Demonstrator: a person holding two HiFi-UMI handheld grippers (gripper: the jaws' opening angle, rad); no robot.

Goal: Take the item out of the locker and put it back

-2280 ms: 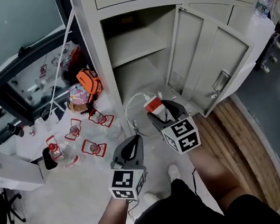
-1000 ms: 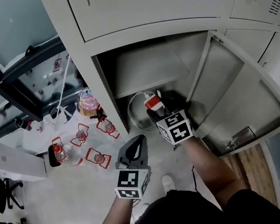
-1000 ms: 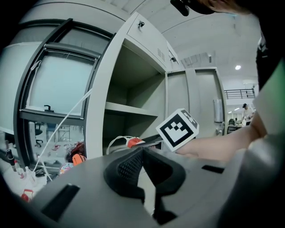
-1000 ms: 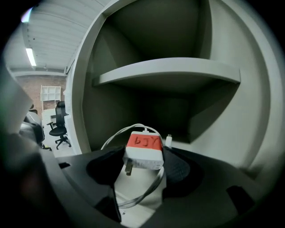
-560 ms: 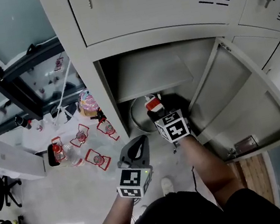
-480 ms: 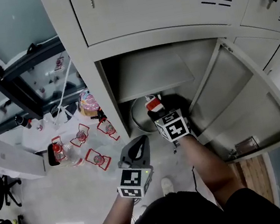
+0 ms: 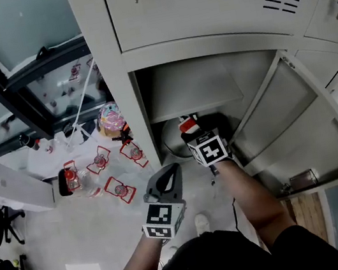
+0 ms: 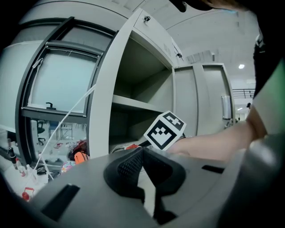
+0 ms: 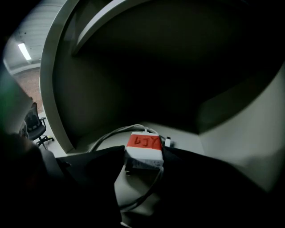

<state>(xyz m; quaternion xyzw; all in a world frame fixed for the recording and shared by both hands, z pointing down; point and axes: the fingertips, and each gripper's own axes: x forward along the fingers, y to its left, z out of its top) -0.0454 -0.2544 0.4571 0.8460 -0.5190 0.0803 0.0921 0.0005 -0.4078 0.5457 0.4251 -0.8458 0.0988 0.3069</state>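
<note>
Charger (image 9: 143,151), white block with a red hand-lettered label on top, low inside the open bottom compartment of the grey metal locker (image 7: 204,39), under the shelf (image 7: 193,88). Pinched by its two sides in the right gripper (image 9: 143,161), jaws spread wide to the width of the block and pressing on it. Hard to tell whether resting on the locker floor (image 9: 191,140) or just clear of it. White cable (image 9: 109,136) looping off the back of the block and lying across that floor, one plug end just beside the red label.

From the head view: right gripper reaching into the mouth of the compartment, marker cube (image 7: 209,150) facing up, forearm trailing behind. Locker door (image 7: 298,134) swung wide open to the right.

Over to the left gripper (image 8: 141,153): outside the locker, nearer the person than the right one, jaws closed tip to tip, nothing between them. Pointing roughly at the locker front, the right gripper's cube and forearm in its view.

Left of the locker, on the pale room floor (image 7: 78,244): a colourful bag (image 7: 112,116), a scatter of small red-trimmed items (image 7: 119,188) too small to name, a white box (image 7: 13,187). All well apart from both grippers.
</note>
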